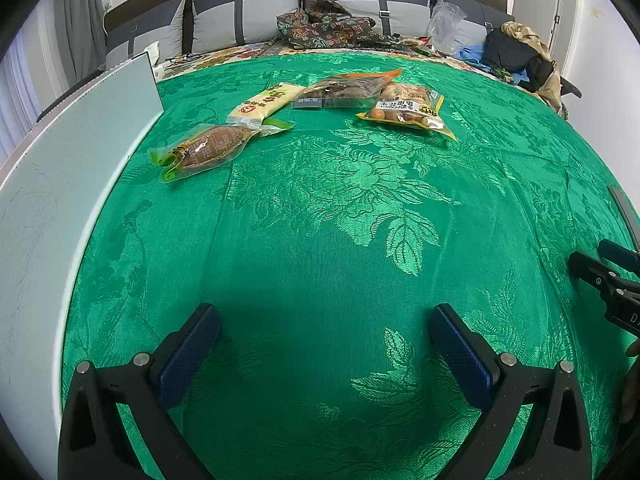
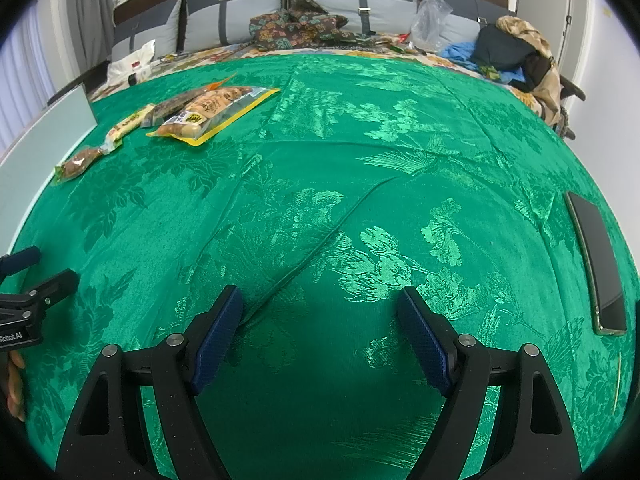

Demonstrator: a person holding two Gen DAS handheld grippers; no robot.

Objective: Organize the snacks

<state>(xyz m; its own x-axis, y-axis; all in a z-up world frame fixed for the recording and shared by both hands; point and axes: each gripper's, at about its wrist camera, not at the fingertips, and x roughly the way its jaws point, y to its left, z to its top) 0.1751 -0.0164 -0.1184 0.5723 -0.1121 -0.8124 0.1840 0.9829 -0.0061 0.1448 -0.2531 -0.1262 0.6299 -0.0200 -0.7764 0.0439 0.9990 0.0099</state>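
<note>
Snacks all sit well ahead of both hand-held grippers, on the green cloth over the bed. Left hand-held gripper: jaws wide apart, nothing between the pads, only cloth below. Right hand-held gripper: same, jaws spread, empty.

From the left hand-held gripper, ahead and to the left: brown vacuum pack, nearest. Just past it, touching its far end, long cream bar pack. Beyond that, clear pack with dark contents, overlapping the yellow-edged peanut bag, which lies ahead and slightly right.

From the right hand-held gripper the whole group is far ahead on the left.

Pale board stands along the left edge of the cloth, beside the brown pack. Dark phone lies to the right of the right hand-held gripper, well apart from the snacks.
</note>
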